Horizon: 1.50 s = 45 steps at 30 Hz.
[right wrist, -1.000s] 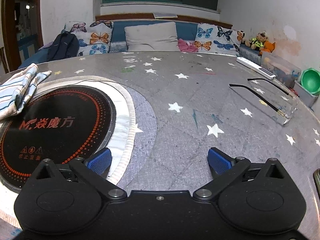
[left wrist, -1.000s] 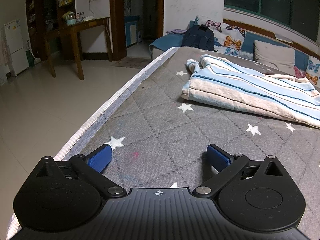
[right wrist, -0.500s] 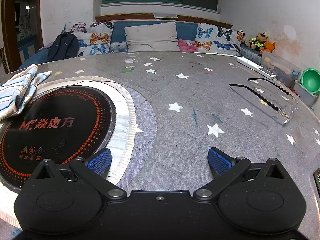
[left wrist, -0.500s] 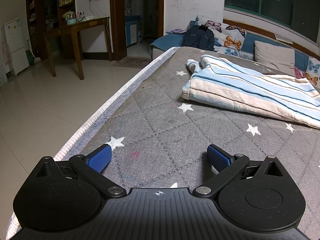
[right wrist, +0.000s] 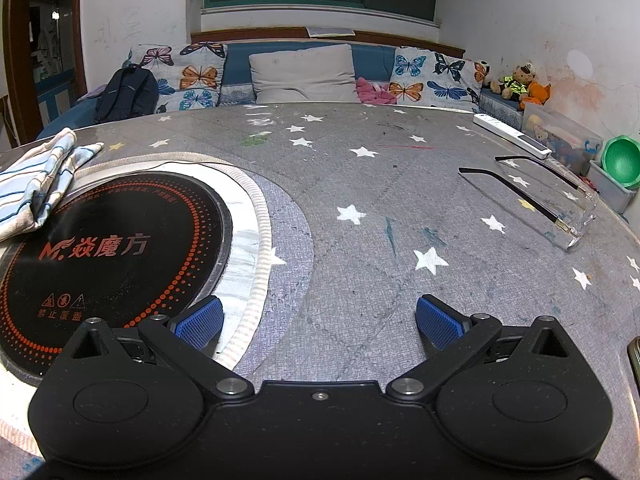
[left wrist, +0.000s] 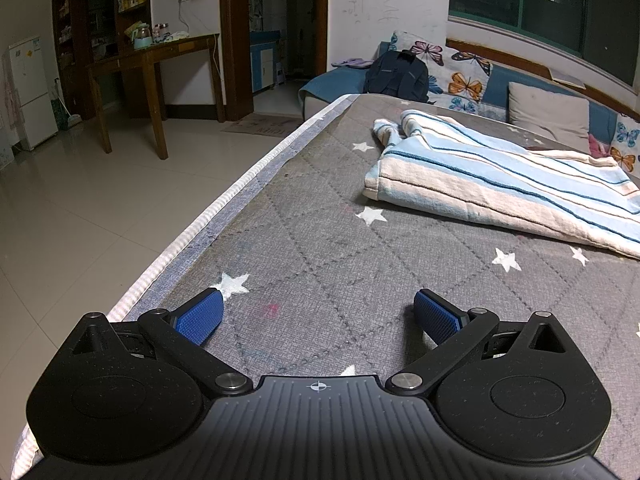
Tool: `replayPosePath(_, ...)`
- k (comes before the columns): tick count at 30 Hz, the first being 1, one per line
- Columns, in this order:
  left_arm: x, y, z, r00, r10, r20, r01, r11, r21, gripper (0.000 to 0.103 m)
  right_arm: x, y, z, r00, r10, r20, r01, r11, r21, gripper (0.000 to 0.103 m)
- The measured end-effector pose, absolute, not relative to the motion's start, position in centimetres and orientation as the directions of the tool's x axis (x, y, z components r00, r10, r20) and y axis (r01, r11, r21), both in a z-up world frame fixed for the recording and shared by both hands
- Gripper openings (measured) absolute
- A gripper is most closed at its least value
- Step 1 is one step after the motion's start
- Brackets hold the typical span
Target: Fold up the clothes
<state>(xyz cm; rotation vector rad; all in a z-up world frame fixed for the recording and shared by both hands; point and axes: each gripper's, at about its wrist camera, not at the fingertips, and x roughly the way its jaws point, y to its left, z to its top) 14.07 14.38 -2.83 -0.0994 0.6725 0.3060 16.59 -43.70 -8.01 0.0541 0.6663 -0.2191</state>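
Two grippers, both empty, fingers spread wide over grey star-print tabletop point(left wrist: 320, 248). Left gripper point(left wrist: 318, 314) near table's left edge; striped garment point(left wrist: 500, 184) lies folded, far right, well apart. Right gripper point(right wrist: 320, 318) beside black round cooktop point(right wrist: 112, 248); garment's end point(right wrist: 40, 184) overlaps cooktop's far left rim.

Bare star-printed cover point(left wrist: 340, 240) lies open ahead of both tools; eyeglasses point(right wrist: 532, 196) and the cooktop point(right wrist: 108, 248) flank the right one.

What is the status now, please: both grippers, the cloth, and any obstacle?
Left gripper open, empty. Right gripper open, empty. Striped cloth lies untouched on grey table cover. Eyeglasses lie to the right, away from it.
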Motion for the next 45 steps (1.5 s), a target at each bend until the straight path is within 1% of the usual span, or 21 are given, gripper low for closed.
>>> replayPosePath(45, 14.07, 14.48, -2.86, 0.74, 0.246, -0.627, -0.31, 0.951, 0.006, 0.103, 16.29, -43.52, -7.79, 0.765, -0.184, -0.618, 0.218, 0.976, -0.02, 0.103)
